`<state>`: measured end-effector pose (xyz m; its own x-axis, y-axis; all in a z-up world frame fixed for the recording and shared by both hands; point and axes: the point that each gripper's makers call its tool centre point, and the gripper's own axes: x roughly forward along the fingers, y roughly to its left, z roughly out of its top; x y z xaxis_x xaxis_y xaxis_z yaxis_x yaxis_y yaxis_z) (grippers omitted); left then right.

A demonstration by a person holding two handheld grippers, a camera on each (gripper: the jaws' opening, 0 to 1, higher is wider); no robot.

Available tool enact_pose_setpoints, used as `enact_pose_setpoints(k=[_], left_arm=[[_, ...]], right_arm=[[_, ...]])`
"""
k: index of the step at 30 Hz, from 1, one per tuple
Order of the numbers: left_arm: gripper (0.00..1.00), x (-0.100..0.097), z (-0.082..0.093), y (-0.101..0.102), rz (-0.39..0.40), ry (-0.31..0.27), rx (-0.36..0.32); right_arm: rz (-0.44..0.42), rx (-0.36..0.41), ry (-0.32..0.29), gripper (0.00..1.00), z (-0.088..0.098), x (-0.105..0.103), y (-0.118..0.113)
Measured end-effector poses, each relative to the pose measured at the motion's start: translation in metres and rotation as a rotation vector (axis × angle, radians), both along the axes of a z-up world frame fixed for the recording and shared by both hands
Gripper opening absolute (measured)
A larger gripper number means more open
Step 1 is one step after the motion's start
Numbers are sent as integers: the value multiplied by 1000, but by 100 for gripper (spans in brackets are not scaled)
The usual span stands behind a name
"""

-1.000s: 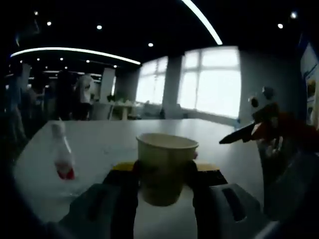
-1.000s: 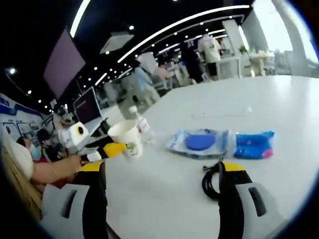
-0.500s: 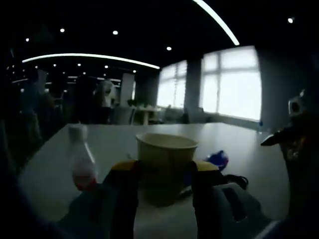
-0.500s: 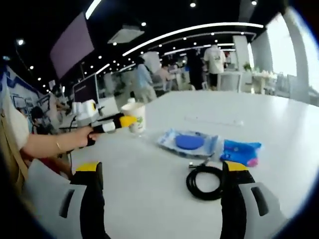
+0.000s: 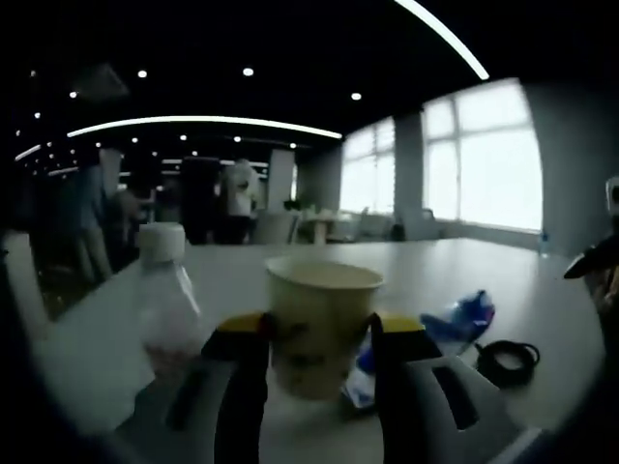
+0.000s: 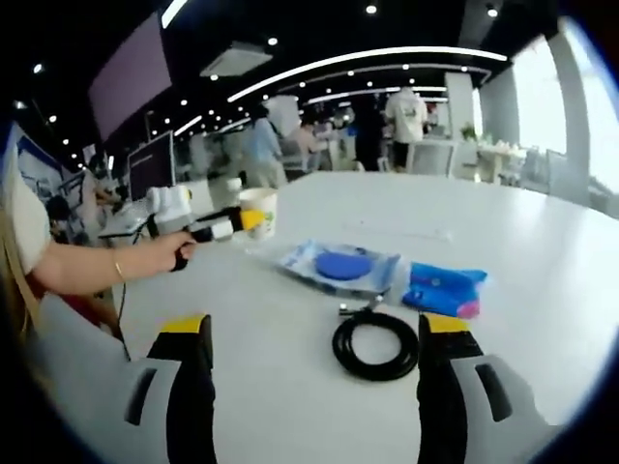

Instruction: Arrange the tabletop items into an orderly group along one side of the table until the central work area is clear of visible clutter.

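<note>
Meanwhile the left gripper (image 5: 317, 333) had its fingers closed on a paper cup (image 5: 322, 324), held upright above the white worktop (image 5: 464, 271). A clear bottle (image 5: 164, 295) with a white cap stood just beside it, and a blue packet (image 5: 455, 324) lay on the other side. The right gripper (image 6: 314, 333) hung over the worktop with its fingers spread wide and nothing between them; a coiled black cable (image 6: 375, 345) lay between them, near a blue pouch (image 6: 443, 288) and a clear packet with a blue disc (image 6: 338, 266).
</note>
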<state>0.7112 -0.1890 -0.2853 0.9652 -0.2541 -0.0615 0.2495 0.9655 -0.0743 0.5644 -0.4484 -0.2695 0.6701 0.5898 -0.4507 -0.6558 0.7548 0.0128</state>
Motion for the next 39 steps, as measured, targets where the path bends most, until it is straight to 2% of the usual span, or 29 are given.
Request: enact_pose_setpoints(k=[2,8,15,18,21,23,25,30,39], left_arm=[[40,4,-7,3,22,11,-29],[40,14,-25,9,52,38,-17],[40,19,-36,6,49,46,-17],[40,23,-40,7,58,49,-39],[40,24,-48,6,70,62,-26],[40,24,-53,4,70,78,-58],[40,23,-57,3,70,88,-14],[40,23,-65,7,88,117,-36],[39,22,-65,6,80,135,-3]], right_arm=[[1,3,8,85,-2,0,1],[16,29,27,93,-4,-2,6],[-22,45,83,94,-17,-2,-5],[-27,46,88,94,-17,-2,-6],[-31,45,91,94,-17,-2,-7],[-34,44,89,93,-17,-1,-8],[-43,49,96,93,-17,-1,-10],[-47,74,111,93,-17,0,-9],[-40,66,122,93,-19,-1,-7]])
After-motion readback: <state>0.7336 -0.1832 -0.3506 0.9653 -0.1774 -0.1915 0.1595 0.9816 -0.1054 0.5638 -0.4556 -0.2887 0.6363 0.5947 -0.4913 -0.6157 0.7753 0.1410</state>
